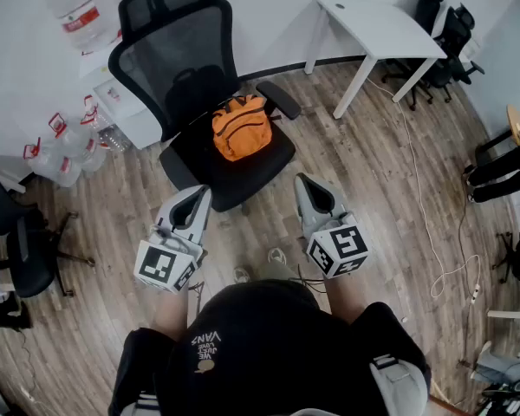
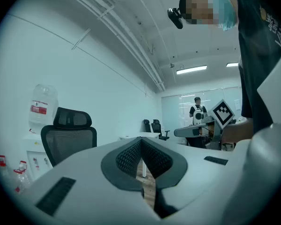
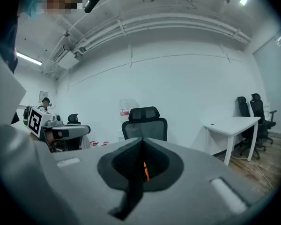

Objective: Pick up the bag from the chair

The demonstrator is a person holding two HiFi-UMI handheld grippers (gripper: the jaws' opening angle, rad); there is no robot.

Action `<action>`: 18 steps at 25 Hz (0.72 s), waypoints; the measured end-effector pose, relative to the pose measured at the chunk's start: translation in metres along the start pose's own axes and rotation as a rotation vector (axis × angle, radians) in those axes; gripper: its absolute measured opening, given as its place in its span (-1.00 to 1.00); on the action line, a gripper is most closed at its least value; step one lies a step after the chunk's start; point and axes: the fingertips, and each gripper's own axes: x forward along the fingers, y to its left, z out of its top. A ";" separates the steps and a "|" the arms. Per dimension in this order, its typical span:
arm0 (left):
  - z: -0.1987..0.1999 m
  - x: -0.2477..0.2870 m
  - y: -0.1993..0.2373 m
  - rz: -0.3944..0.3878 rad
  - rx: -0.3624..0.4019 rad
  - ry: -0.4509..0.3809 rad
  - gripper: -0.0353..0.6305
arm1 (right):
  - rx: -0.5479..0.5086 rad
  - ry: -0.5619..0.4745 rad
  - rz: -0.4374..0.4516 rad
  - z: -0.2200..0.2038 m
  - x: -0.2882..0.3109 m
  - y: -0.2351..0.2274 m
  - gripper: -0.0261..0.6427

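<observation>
I am at the approach step: the orange bag (image 1: pixel 242 126) lies on the seat of the chair (image 1: pixel 184 57), close to its backrest. My left gripper (image 1: pixel 200 192) and right gripper (image 1: pixel 305 181) hover just short of the chair's front edge, each with jaws pressed together on nothing. Next, I judge, I must part one pair of jaws, reach in over the seat and close on a strap or fold of the bag.

Bright even light, fisheye edges, sharp

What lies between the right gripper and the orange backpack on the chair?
In the head view, only a strip of bare wooden floor and the black chair seat separate the right gripper from the orange backpack.
</observation>
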 end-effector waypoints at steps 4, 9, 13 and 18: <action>0.002 -0.001 0.004 0.001 -0.008 -0.004 -0.88 | 0.011 -0.009 -0.006 0.000 0.002 0.000 -0.93; 0.000 0.001 0.008 0.011 -0.015 0.012 -0.88 | 0.026 -0.018 -0.015 0.000 0.004 -0.001 -0.93; 0.001 -0.001 0.010 0.005 -0.012 -0.001 -0.88 | 0.047 -0.034 -0.027 0.000 0.005 0.000 -0.93; -0.005 0.001 0.016 0.001 -0.013 0.006 -0.88 | 0.042 -0.030 -0.034 -0.003 0.011 -0.001 -0.93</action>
